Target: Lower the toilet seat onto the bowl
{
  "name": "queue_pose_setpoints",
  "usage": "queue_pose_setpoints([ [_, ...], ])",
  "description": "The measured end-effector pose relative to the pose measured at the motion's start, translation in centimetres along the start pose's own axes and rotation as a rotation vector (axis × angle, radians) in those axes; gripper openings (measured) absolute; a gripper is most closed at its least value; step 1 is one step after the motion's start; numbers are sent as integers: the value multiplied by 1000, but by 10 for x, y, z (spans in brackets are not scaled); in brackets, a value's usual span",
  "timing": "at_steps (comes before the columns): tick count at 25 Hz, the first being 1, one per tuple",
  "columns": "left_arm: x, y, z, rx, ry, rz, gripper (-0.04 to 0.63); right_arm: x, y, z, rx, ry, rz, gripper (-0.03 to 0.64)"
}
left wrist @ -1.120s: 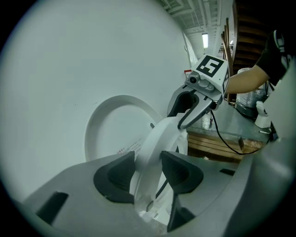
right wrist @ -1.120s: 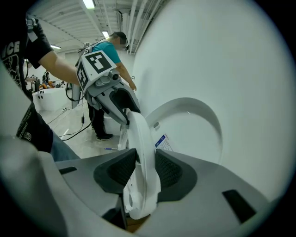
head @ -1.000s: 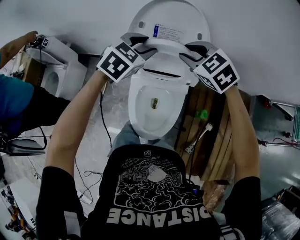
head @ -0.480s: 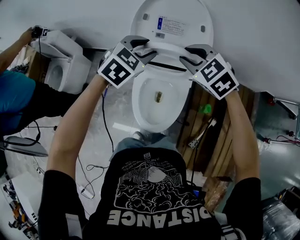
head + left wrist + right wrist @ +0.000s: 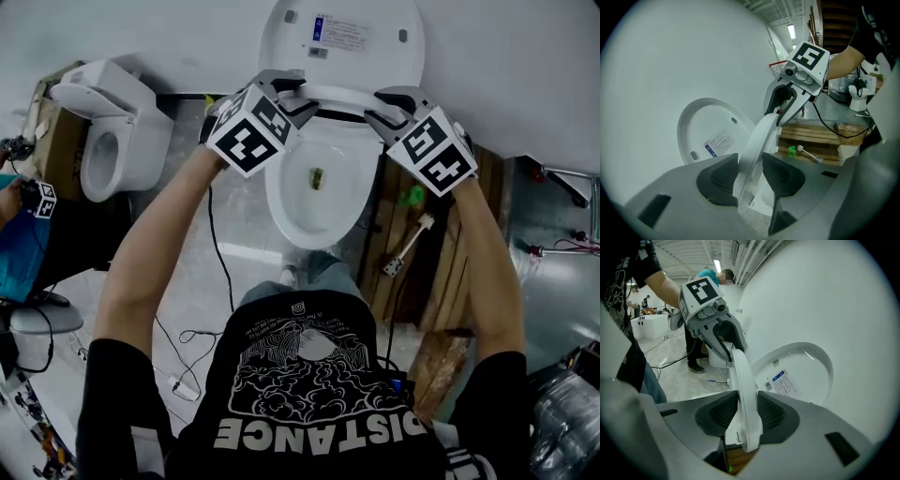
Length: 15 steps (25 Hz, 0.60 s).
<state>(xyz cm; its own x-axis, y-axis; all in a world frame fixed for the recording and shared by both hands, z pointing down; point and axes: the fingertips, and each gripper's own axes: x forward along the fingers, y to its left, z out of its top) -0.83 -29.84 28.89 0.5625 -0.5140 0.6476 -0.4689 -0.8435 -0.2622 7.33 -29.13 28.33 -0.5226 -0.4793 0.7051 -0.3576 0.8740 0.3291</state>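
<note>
The white toilet seat (image 5: 337, 94) stands tilted between the upright lid (image 5: 342, 37) and the bowl (image 5: 314, 187). My left gripper (image 5: 289, 92) holds the seat's left rim, my right gripper (image 5: 386, 101) its right rim. In the left gripper view the rim (image 5: 761, 136) runs between the dark pads (image 5: 717, 180). These jaws have just been closing and now touch it on both sides. The right gripper view shows both pads (image 5: 771, 413) pressed on the rim (image 5: 743, 376). The lid (image 5: 801, 366) leans on the wall behind.
A second white toilet (image 5: 112, 141) stands at the left by a cardboard box. A wooden pallet (image 5: 441, 272) with a green object (image 5: 410, 195) lies right of the bowl. Cables (image 5: 216, 272) trail over the floor. Another person (image 5: 19, 244) is at the left edge.
Both grippers have moved with the seat away from the upright lid. The person at the left has drawn back toward the picture's edge.
</note>
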Motion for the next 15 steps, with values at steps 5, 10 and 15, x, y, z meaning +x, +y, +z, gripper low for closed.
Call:
queue_pose_setpoints([
  [5,-7,-18,-12,53,4,-22,163,-2,21,-3,-17,44,-41,137],
  [10,-13,-42,-23,114,4,-48,155,-5,47,-12,-24,74,-88,138],
  [15,-18,-69,-40,166,3,-75,150,-7,74,-19,-58,118,-111,141],
])
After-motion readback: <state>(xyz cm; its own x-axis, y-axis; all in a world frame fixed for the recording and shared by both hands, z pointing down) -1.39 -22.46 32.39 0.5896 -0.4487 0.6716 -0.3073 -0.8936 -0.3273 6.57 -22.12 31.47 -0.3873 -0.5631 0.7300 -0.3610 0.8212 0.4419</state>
